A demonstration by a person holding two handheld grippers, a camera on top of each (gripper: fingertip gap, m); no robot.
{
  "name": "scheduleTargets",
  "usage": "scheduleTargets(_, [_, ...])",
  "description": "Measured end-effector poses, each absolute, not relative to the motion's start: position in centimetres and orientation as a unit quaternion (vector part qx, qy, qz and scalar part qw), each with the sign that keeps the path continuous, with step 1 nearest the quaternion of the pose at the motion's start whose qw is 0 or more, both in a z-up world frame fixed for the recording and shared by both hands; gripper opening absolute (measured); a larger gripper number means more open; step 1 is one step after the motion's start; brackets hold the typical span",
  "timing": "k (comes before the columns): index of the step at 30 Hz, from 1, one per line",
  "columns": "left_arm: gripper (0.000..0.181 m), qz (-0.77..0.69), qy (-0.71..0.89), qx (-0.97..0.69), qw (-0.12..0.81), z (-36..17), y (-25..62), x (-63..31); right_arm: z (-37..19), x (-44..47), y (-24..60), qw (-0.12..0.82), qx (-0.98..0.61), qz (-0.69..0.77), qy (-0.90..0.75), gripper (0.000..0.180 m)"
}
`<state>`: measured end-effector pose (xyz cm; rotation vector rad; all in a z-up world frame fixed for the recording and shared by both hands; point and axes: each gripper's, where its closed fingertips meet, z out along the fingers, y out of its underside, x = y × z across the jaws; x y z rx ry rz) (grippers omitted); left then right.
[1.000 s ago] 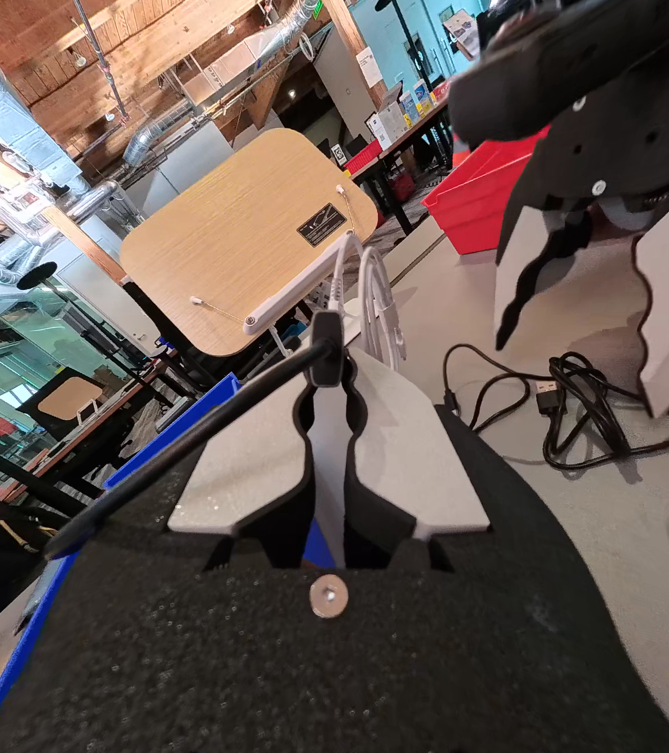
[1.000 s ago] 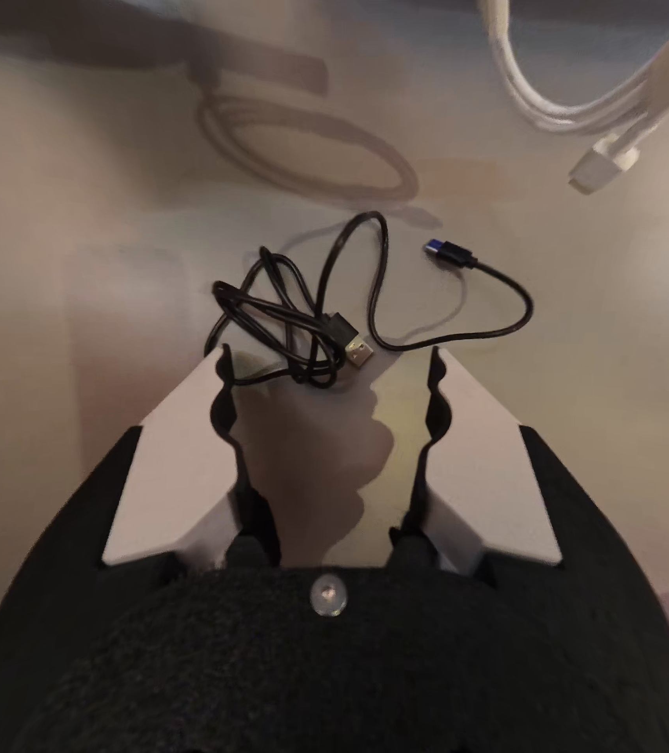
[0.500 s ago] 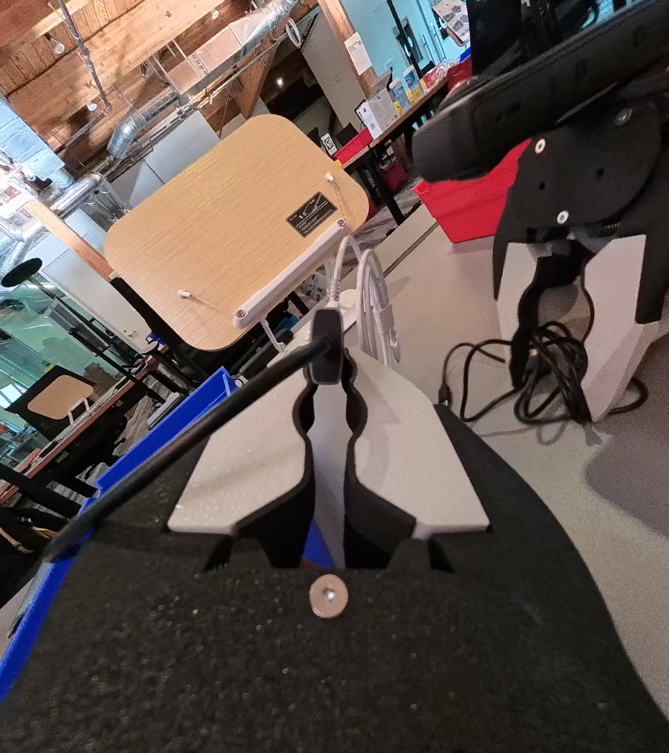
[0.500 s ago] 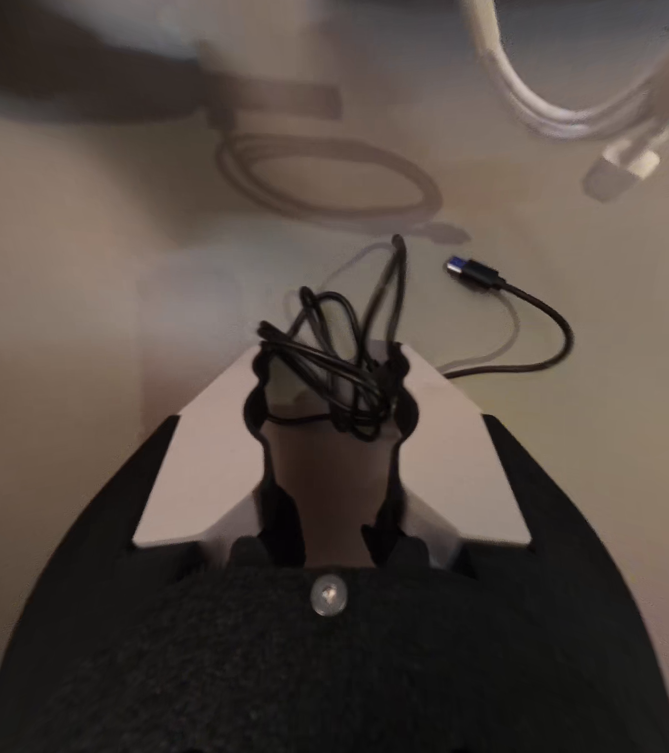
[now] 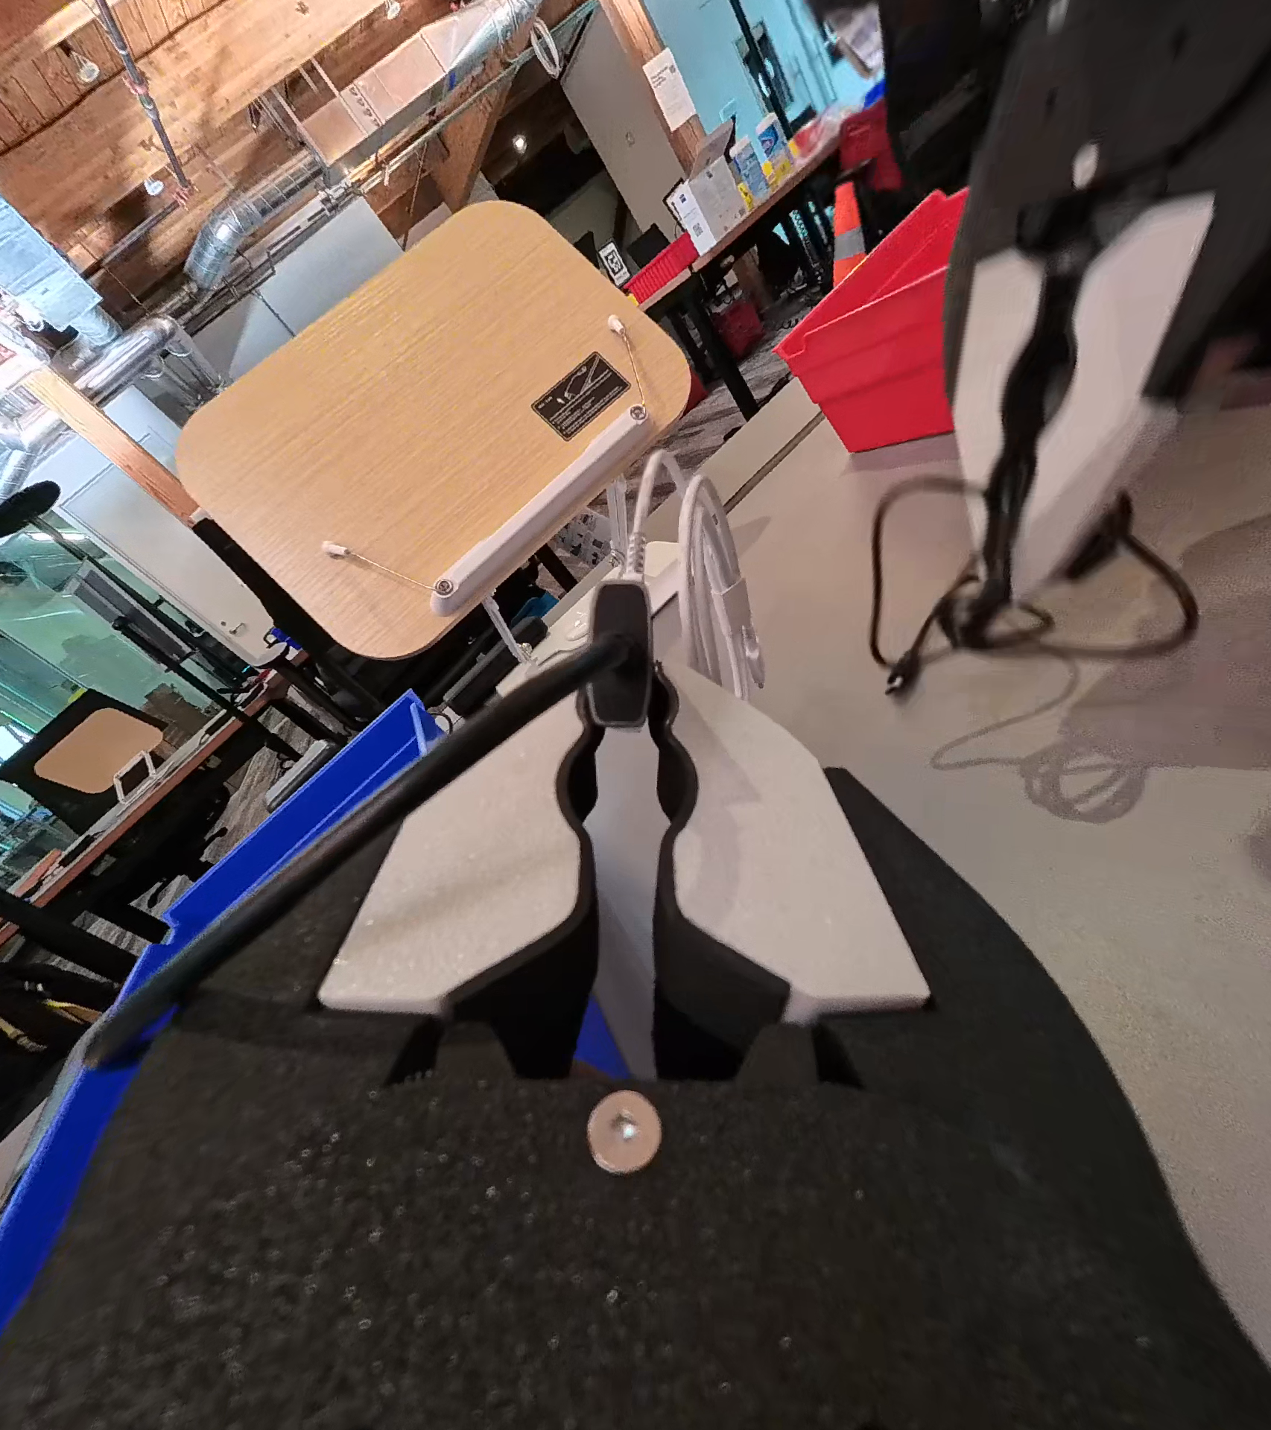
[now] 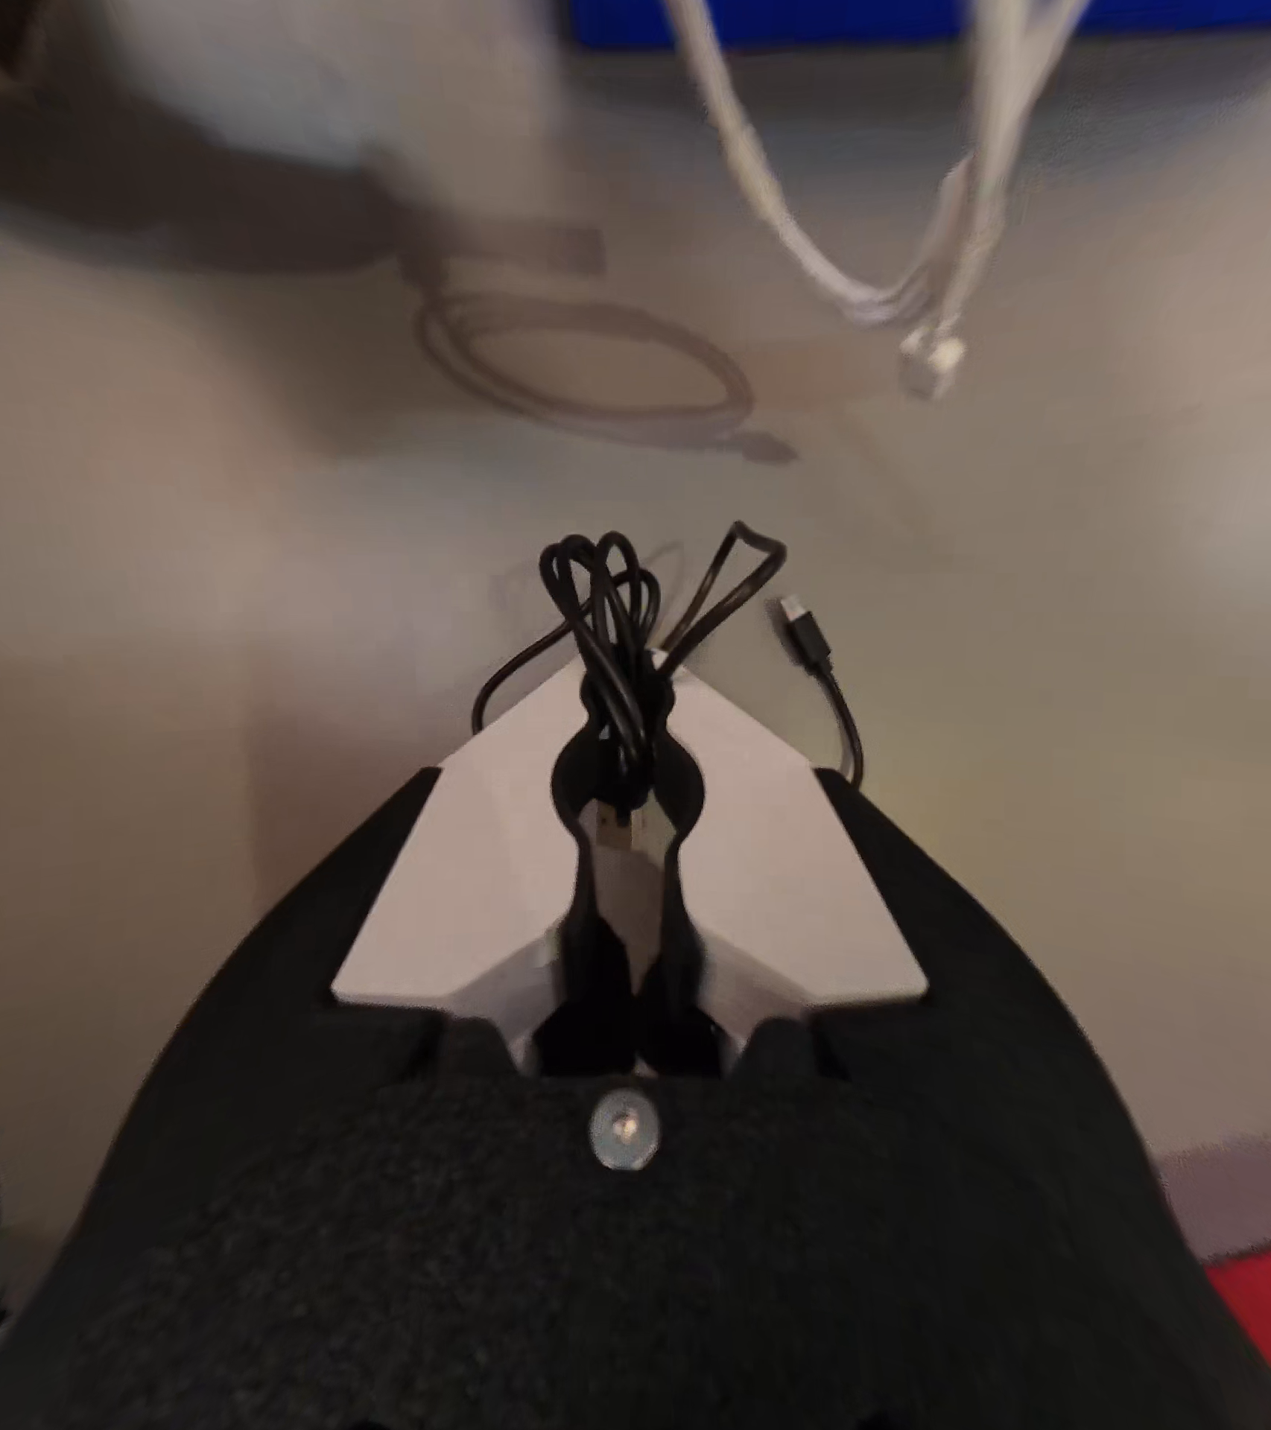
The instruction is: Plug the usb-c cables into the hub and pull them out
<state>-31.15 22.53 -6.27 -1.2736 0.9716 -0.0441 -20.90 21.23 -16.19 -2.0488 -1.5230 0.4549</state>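
My left gripper point(image 5: 623, 700) is shut on a black plug-shaped piece point(image 5: 619, 650) with a thick black cable point(image 5: 354, 820) running back to the left. A coiled white cable point(image 5: 710, 573) hangs just beyond it; its white plug point(image 6: 930, 364) dangles in the right wrist view. My right gripper point(image 6: 621, 681) is shut on a bunched black cable point(image 6: 601, 588) and holds it above the grey table point(image 6: 1081, 696). The cable's small plug point(image 6: 806, 631) hangs free at the right, and its metal plug point(image 6: 617, 832) sits between the jaws. The right gripper also shows in the left wrist view point(image 5: 1019, 526), blurred.
A tilted wooden board on a stand point(image 5: 423, 433) is behind the left gripper. A red bin point(image 5: 880, 348) stands at the table's far right, a blue bin point(image 5: 292, 874) along its left edge. Workbenches and shelves are in the background. My hands' fingertips stand some 15 centimetres from each other.
My right gripper came down open over the black cable, shut on the bundle, and lifted it off the table. My left gripper kept its grip and barely moved.
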Motion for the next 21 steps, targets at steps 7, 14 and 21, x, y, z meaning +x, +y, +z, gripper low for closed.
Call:
scheduleTargets(7, [0.010,-0.025,0.439,-0.570,0.694,-6.4,22.4,-30.9,-2.4,-13.2,23.3,0.441,-0.750,0.100,-0.483,0.005])
scheduleTargets(14, [0.010,-0.032,0.448,-0.563,0.694,-6.5,22.0,-30.2,0.7,0.5,23.5,0.458,-0.816,0.007,-0.351,0.005])
scheduleTargets(21, [0.010,-0.032,0.464,-0.554,0.690,-6.8,21.6,-29.2,-10.4,4.6,24.0,0.310,-0.900,0.089,-0.294,0.005])
